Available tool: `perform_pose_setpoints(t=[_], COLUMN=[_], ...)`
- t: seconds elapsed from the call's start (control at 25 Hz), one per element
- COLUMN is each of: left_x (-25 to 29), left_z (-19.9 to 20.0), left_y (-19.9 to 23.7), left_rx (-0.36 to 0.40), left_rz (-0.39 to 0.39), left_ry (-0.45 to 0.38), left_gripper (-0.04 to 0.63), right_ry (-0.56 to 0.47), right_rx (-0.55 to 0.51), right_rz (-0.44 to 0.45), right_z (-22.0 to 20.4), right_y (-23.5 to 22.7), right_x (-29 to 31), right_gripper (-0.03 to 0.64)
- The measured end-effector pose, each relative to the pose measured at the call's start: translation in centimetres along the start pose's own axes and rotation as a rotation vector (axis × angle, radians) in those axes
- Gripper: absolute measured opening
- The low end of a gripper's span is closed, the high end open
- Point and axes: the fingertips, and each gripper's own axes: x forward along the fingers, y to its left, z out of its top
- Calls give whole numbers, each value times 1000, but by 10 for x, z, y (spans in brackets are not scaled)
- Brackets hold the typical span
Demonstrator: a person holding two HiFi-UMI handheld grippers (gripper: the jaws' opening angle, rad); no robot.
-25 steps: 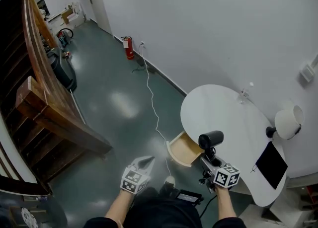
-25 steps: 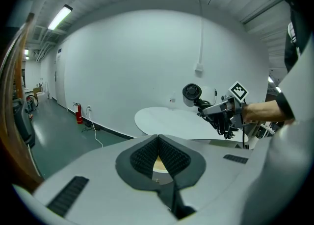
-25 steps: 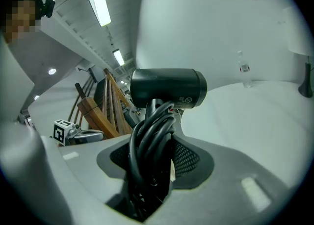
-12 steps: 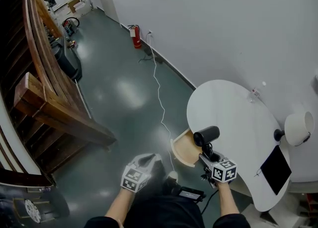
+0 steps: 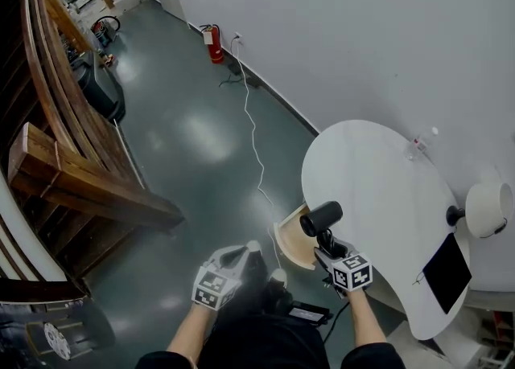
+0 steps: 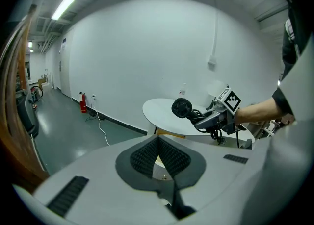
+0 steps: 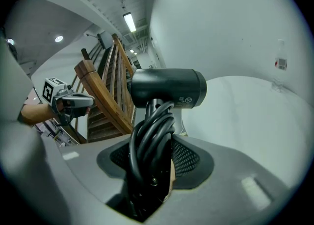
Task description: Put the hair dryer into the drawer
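Right gripper (image 5: 328,248) clamps the hair dryer (image 5: 320,218) by its cord-wrapped handle just above the open drawer (image 5: 287,243); next, lower it inside and release; left gripper (image 5: 240,256), jaws seemingly together, holds nothing.

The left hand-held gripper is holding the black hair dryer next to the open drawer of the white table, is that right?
No, it is the right hand-held gripper that holds the black hair dryer next to the open drawer of the white table; the right gripper view shows it.
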Motion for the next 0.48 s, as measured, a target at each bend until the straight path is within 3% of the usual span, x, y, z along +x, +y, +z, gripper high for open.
perform_pose_setpoints(t=[0.48], left_x=[13], left_z=[-17], left_y=[8], left_rx=[-36], left_rz=[5], left_ry=[51], left_gripper=[12], right_ry=[172], right_rx=[-131], right_rz=[-15], right_z=[-35], right_y=[-10], right_x=[37], right_gripper=[191])
